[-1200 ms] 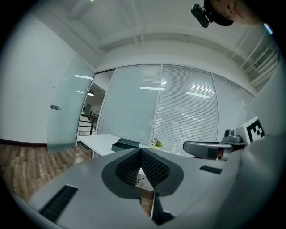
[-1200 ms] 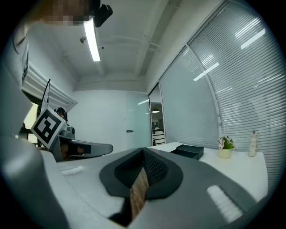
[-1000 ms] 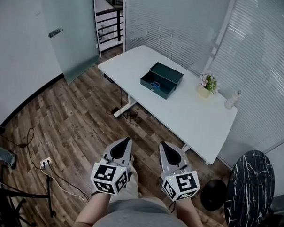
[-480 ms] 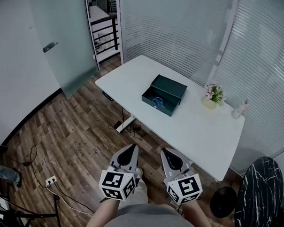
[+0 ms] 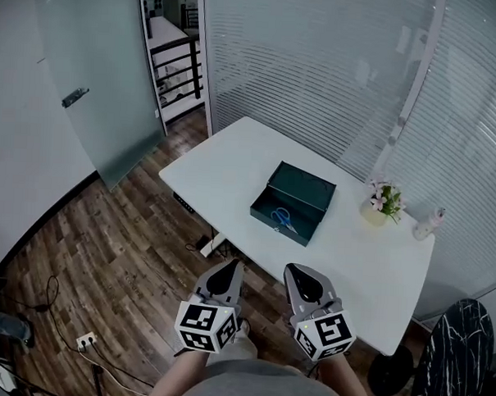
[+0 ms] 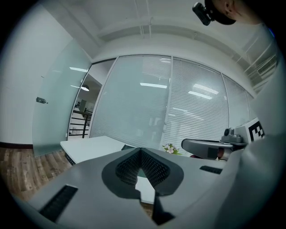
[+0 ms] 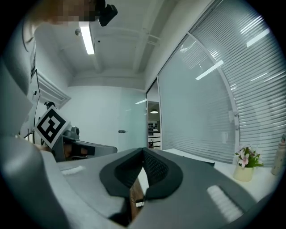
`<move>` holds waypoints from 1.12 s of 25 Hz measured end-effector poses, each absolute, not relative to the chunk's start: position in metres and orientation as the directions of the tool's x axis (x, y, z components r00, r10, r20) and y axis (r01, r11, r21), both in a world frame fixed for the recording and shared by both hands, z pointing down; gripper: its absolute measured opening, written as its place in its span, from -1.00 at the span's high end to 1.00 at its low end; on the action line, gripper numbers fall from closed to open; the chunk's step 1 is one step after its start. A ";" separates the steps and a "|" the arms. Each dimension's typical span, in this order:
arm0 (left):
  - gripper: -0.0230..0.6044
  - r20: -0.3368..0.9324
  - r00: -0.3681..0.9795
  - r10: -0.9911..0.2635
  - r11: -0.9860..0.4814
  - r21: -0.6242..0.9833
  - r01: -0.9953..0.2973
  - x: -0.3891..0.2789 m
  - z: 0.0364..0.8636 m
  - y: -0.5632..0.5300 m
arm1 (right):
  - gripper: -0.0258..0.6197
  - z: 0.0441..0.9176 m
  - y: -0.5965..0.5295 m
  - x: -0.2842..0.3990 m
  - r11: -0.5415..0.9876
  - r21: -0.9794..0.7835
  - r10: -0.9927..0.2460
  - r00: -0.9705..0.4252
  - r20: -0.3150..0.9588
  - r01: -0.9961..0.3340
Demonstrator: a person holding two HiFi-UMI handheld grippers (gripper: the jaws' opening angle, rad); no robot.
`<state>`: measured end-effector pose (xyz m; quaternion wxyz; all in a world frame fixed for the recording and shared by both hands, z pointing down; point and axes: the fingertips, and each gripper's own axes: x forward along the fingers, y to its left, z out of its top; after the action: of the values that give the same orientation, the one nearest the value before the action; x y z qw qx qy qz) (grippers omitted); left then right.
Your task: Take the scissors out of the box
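Scissors (image 5: 282, 218) in the open box (image 5: 304, 187) look light, stiff and slick, best pinched at the blue handle loops; left claw (image 5: 226, 268) and right claw (image 5: 297, 274) are both closed, empty.

The person (image 5: 248, 392) has walked closer to the table (image 5: 233, 161) and box (image 5: 307, 187).

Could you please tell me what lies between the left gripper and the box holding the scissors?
In the head view, only wooden floor and bare white table top lie between the left gripper and the open box with the scissors.
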<state>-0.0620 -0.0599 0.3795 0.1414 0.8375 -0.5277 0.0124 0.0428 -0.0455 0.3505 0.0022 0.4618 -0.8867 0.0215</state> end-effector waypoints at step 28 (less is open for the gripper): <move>0.91 0.223 0.501 -0.836 -0.443 0.265 -0.857 -0.103 0.406 -0.282 | 0.89 0.405 -0.289 0.039 0.439 0.011 -0.883 -0.429 0.192 -0.898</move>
<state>-0.1025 -0.2824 0.4063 0.1733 0.8489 -0.4984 0.0298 0.0385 -0.2892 0.4053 0.0848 0.5274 -0.8441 0.0463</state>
